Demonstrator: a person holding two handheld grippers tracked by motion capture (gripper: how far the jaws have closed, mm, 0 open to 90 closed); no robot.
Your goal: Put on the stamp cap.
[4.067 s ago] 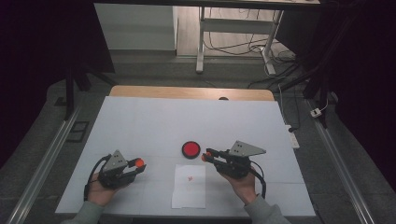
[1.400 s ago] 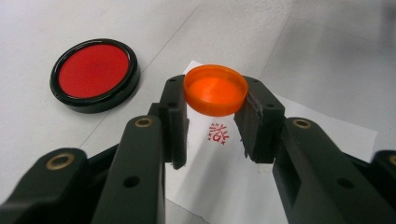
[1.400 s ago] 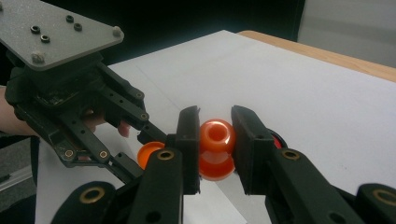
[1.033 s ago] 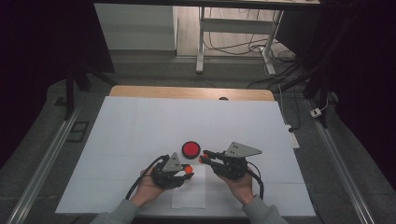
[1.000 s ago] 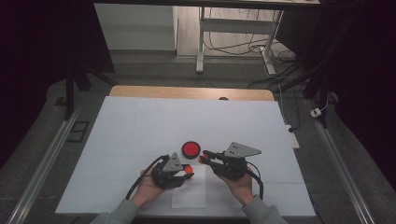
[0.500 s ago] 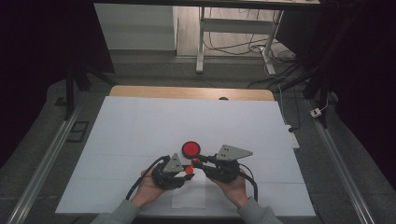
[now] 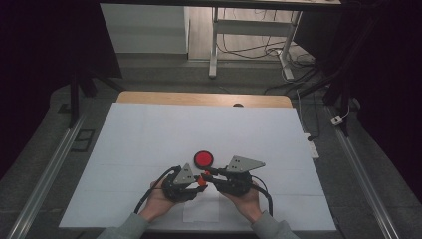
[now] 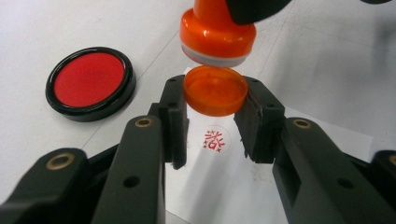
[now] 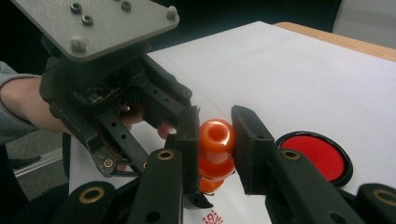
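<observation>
The two tongs are meeting near the front edge of the white surface (image 7: 149, 129), just in front of one round red ink pad (image 7: 203, 159), leaving wide bare room to the left, right and back. The left tongs (image 8: 215, 116) are gripping one orange cap (image 8: 215, 89) between their pads, holding it flat and open side up, just under the stamp's base and not touching it. The right tongs (image 9: 215, 140) are clamping one orange stamp (image 9: 216, 144) by its knobbed handle, the stamp standing upright above the cap; in the left gripper view its wide orange base (image 8: 217, 39) is hanging directly over the cap. One sheet of paper (image 8: 299, 154) is lying under both tongs at the near edge of the surface, bearing one round red imprint (image 8: 214, 140) directly below the cap. In the left gripper view the ink pad is sitting to the left, well apart from the cap, off the paper
</observation>
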